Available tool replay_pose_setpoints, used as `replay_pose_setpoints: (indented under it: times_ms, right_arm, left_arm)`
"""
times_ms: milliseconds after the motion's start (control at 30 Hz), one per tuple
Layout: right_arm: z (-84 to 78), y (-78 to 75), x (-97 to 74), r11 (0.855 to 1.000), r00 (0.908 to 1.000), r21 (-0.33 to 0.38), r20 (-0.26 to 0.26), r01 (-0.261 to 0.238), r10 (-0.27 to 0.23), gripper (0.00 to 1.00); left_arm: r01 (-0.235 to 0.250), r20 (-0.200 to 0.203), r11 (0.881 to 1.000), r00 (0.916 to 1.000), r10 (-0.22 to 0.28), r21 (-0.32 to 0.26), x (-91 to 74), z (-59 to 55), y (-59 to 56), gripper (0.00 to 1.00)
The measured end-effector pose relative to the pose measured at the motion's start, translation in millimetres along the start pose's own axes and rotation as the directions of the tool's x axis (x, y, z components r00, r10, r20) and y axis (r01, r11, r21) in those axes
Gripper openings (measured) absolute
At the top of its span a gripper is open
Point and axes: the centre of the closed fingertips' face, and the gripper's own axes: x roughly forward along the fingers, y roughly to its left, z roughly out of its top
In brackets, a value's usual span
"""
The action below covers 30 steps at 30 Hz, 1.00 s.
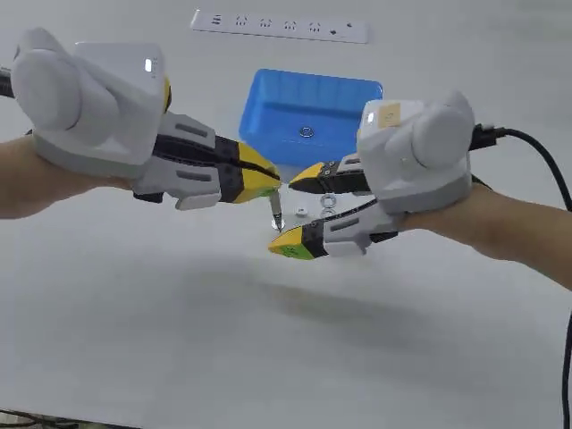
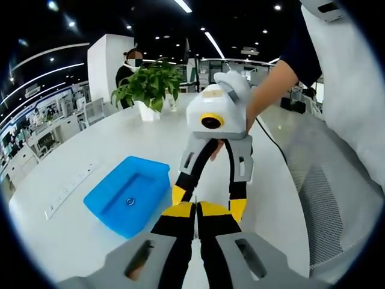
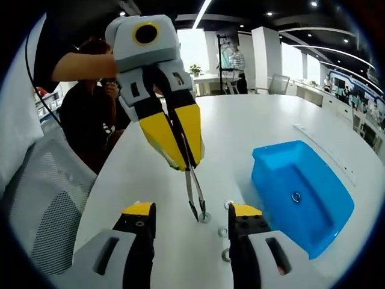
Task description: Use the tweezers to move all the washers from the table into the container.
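My left gripper [image 1: 271, 181] is shut on thin metal tweezers [image 1: 275, 209], which point down at the white table. In the right gripper view the tweezers [image 3: 192, 188] touch a washer [image 3: 205, 217] with their tips, held by the left gripper [image 3: 178, 153]. Three more washers [image 3: 222, 232] lie close by on the table. My right gripper [image 3: 192, 214] stands open around this spot, empty. Just behind is the blue container [image 1: 268, 107] with one washer [image 1: 307, 132] inside. The left gripper view has its own jaws [image 2: 195, 212] together, facing the right gripper [image 2: 210, 180].
A white power strip [image 1: 279, 25] lies at the table's far edge behind the container. A black cable [image 1: 536, 165] trails from the right gripper. A potted plant [image 2: 147, 90] and people stand further off. A mesh chair [image 3: 42, 211] is beside the table.
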Motion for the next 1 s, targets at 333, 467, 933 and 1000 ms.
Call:
replay_pose_setpoints:
  times_ms: [333, 467, 933, 1000]
  right_arm:
    - [0.3, 3.1, 8.7, 0.997, 0.9983, -0.054, -0.024, -0.055, 0.054, 0.27]
    - [2.9, 2.0, 9.3, 0.996, 0.9981, -0.071, -0.024, -0.059, 0.057, 0.22]
    - [1.8, 1.2, 10.9, 0.988, 0.9971, -0.143, -0.051, -0.063, 0.057, 0.12]
    - [1.5, 1.8, 10.9, 0.985, 0.9971, -0.164, -0.056, -0.06, 0.052, 0.11]
  left_arm:
    - [0.037, -0.022, 0.999, 0.9991, -0.037, 0.025, -2.6, -2.9, -3.6, 0.05]
    - [0.049, -0.025, 0.998, 0.9985, -0.048, 0.026, -1.0, -2.1, -5.7, 0.05]
    - [0.061, -0.035, 0.998, 0.9976, -0.06, 0.03, -0.2, -3.9, -5.6, 0.05]
    - [0.063, -0.037, 0.998, 0.9974, -0.062, 0.032, 0.1, -3.8, -5.9, 0.05]
